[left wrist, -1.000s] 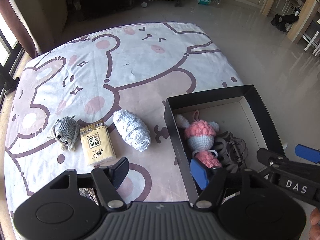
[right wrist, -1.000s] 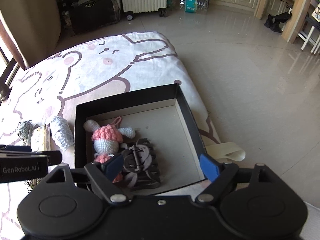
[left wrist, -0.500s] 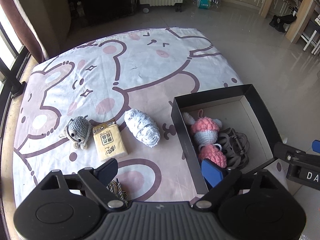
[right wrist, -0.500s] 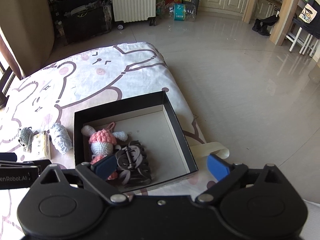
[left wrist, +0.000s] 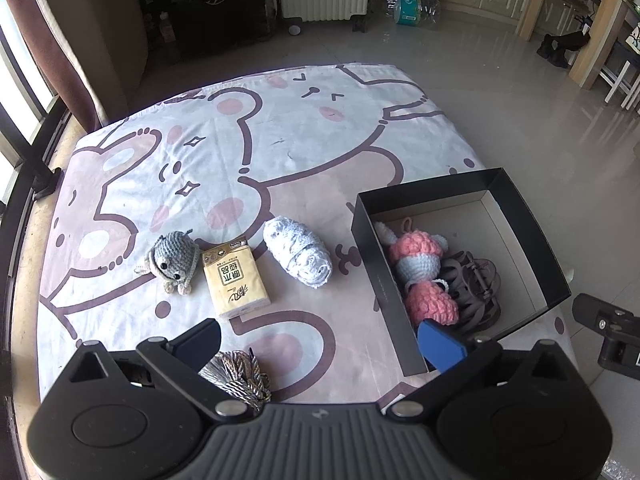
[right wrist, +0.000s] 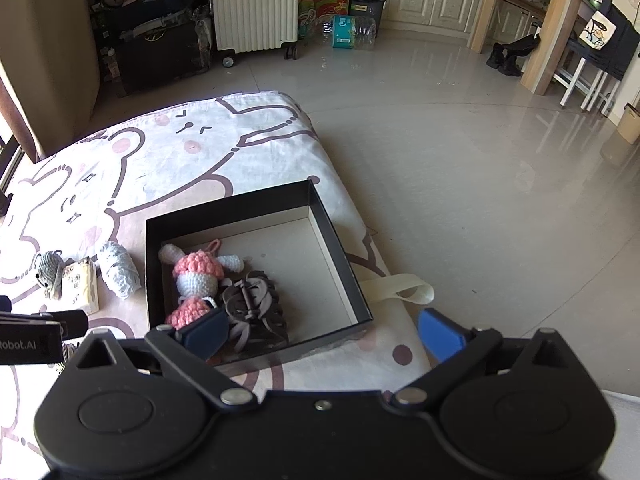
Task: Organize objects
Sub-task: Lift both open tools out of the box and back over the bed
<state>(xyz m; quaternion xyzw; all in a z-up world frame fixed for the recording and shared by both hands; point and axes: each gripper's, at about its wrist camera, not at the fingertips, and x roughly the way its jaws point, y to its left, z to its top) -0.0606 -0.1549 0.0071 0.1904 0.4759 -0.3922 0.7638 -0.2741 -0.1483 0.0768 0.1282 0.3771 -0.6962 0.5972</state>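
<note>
A black box (left wrist: 516, 204) (right wrist: 336, 248) sits at the mat's right edge and holds a pink crochet doll (left wrist: 416, 256) (right wrist: 196, 276) and a dark strappy item (left wrist: 472, 288) (right wrist: 252, 304). On the mat lie a pale blue crochet roll (left wrist: 298, 256) (right wrist: 118, 272), a tissue pack (left wrist: 234, 280) (right wrist: 82, 286), a grey crochet creature (left wrist: 174, 258) (right wrist: 48, 272) and a tasselled bundle (left wrist: 236, 376). My left gripper (left wrist: 320, 340) is open and empty, high above the mat's near edge. My right gripper (right wrist: 320, 332) is open and empty, above the box's near side.
The bear-print mat (left wrist: 280, 140) lies on a tiled floor (right wrist: 460, 160). A white radiator (right wrist: 254, 4), dark luggage (right wrist: 156, 44) and bottles (right wrist: 348, 32) stand far back. A cream strap (right wrist: 404, 292) lies right of the box. A wooden table leg (right wrist: 548, 44) stands at right.
Both grippers have pulled up and back from the mat and box, so more of the room shows. Both stay open. The objects have not moved.
</note>
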